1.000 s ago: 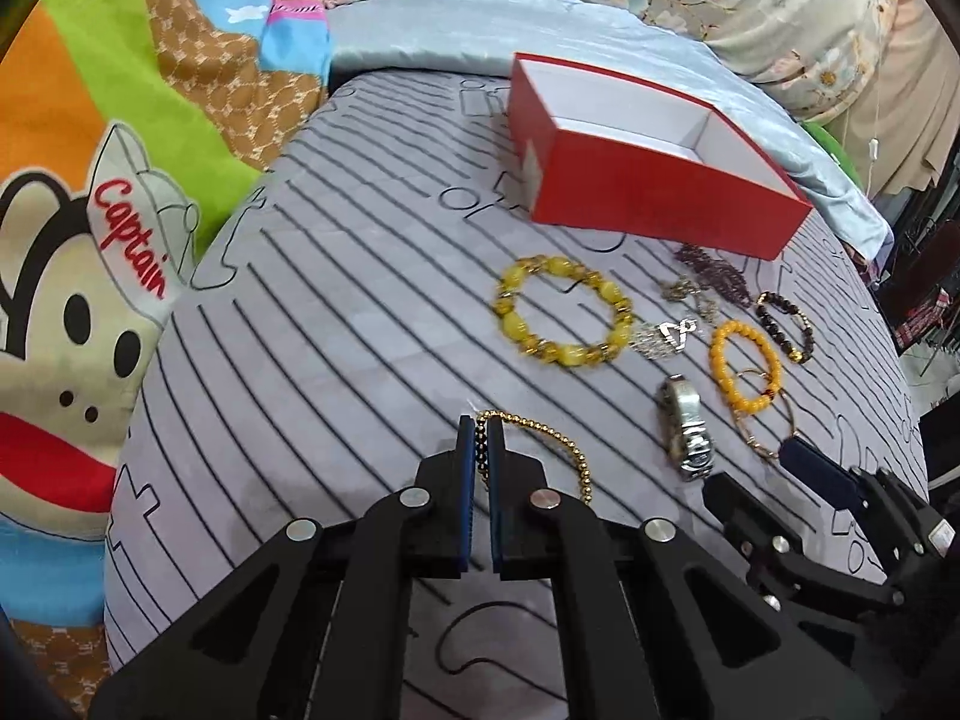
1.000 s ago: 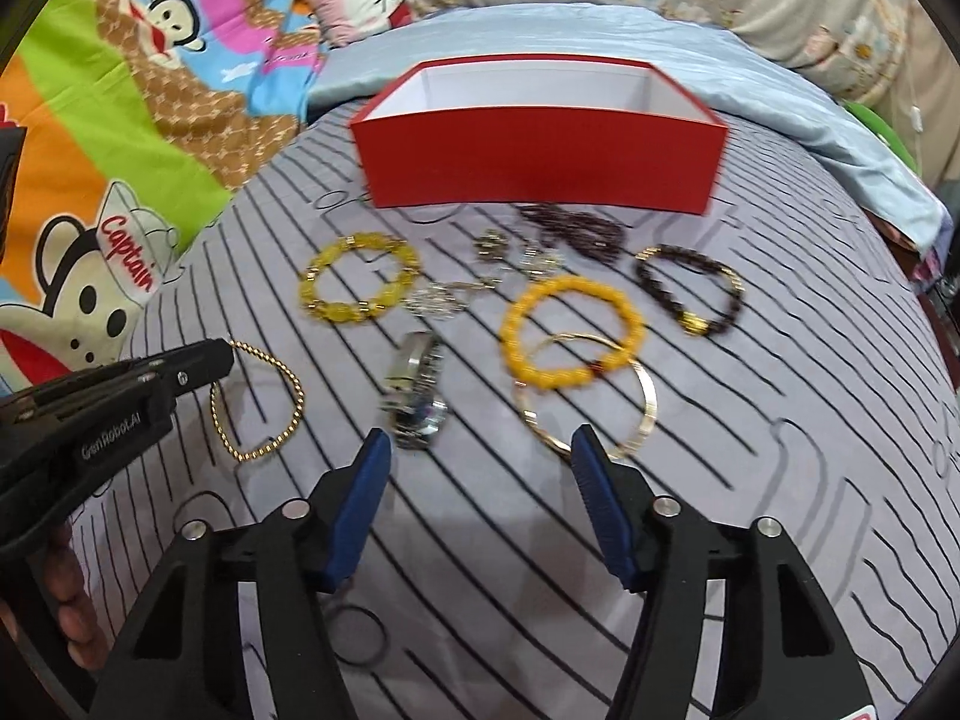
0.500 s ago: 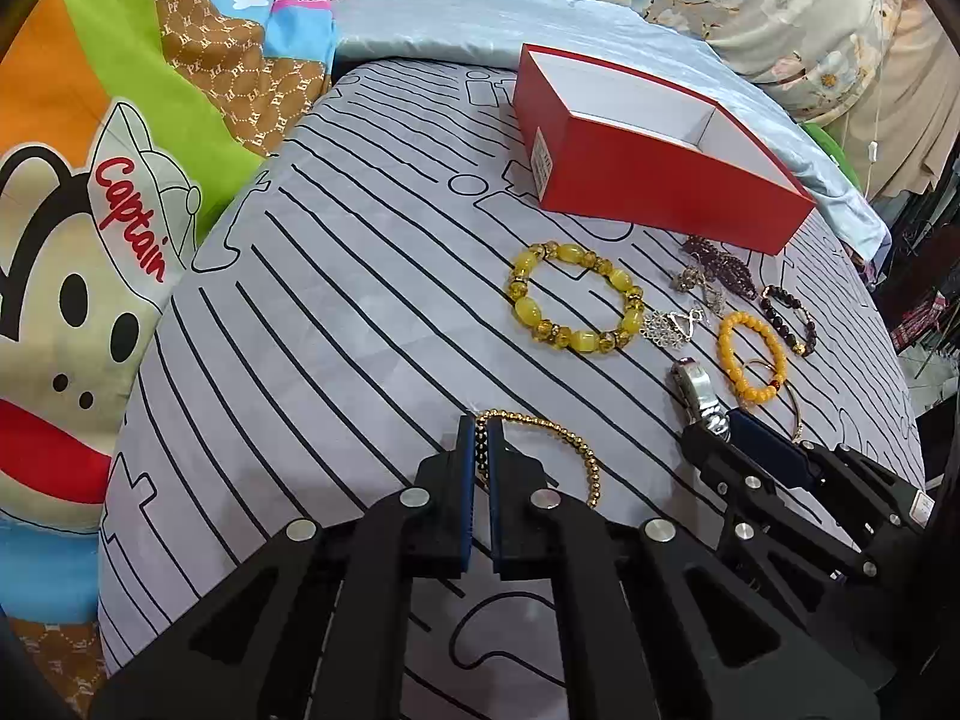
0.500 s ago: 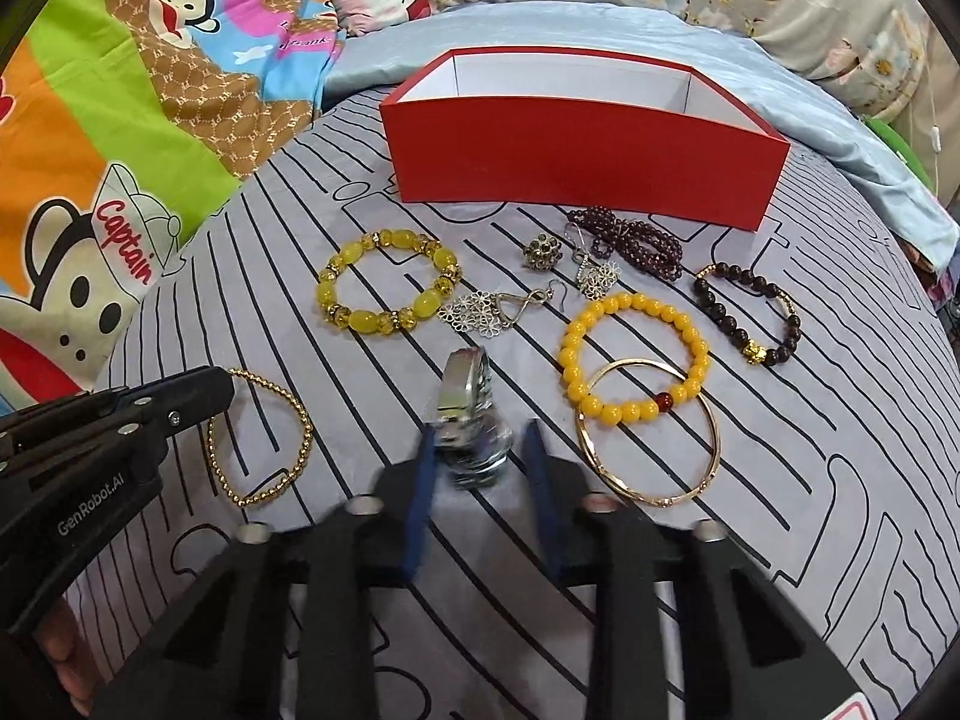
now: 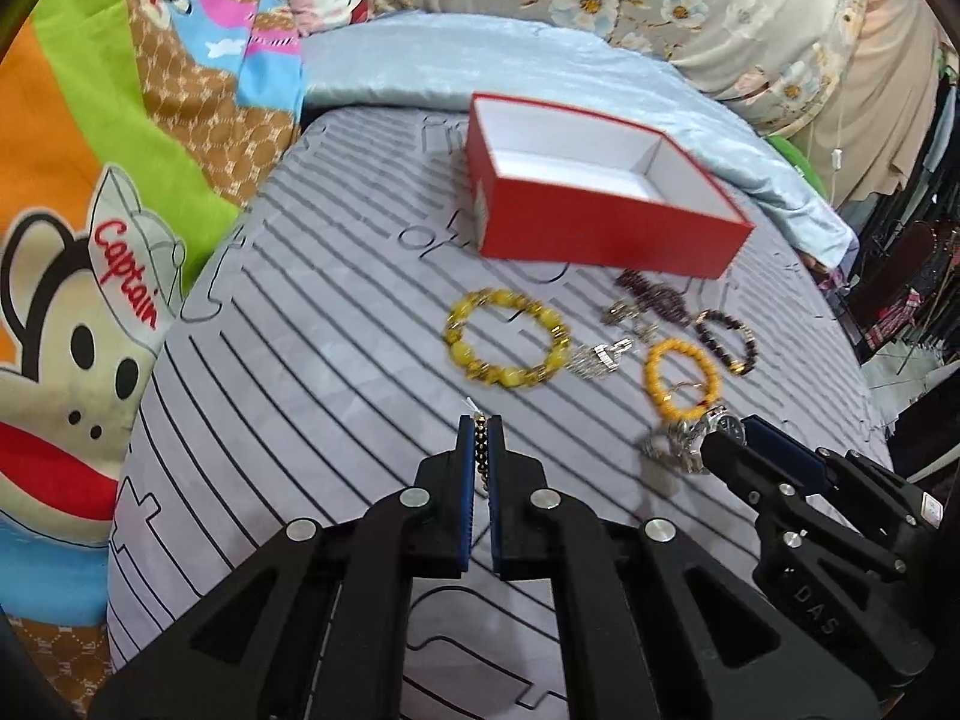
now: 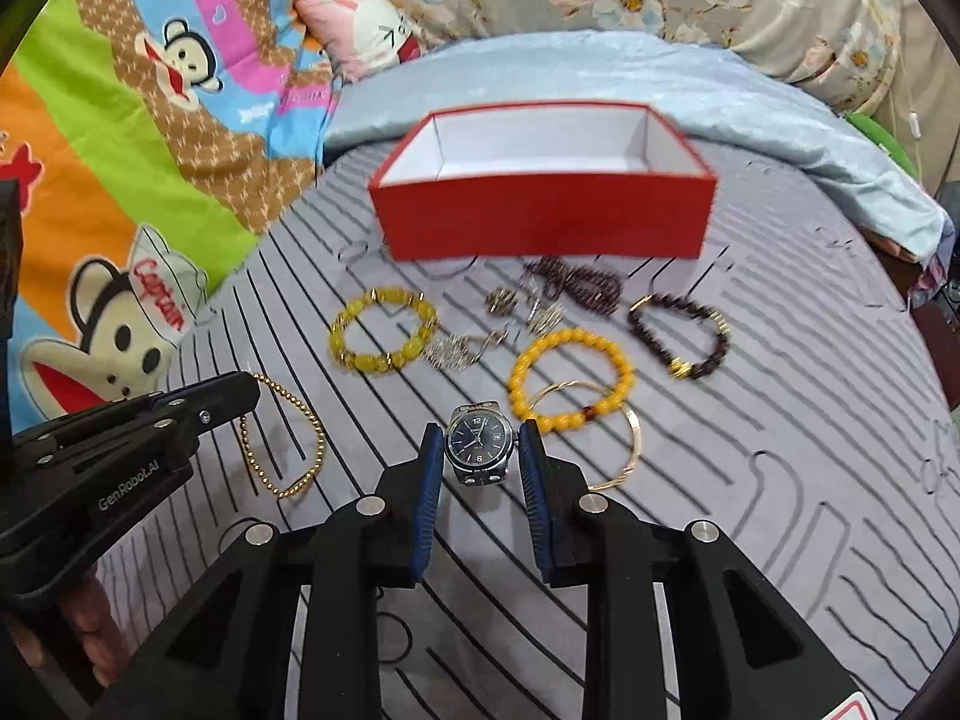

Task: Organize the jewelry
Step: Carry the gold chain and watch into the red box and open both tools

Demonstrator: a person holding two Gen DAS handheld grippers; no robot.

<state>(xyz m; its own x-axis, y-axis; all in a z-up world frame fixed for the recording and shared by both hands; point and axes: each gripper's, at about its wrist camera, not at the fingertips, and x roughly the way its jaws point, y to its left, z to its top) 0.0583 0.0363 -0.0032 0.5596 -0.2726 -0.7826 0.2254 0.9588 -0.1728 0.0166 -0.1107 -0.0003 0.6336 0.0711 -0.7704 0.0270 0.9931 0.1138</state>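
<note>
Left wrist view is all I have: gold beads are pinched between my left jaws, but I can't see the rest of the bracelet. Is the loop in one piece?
Observer: Yes. The right wrist view shows the gold bead bracelet as one full loop trailing from the tip of the left gripper.
Operator: What exactly does the right gripper have?
Observer: The right gripper has just closed its jaws on a wristwatch. The pads are on the sides of the case and the dark dial faces that camera.
Operator: Anything near it that I'm missing?
Observer: A small black ring lies on the bedspread, partly hidden behind the right gripper's body.
</note>
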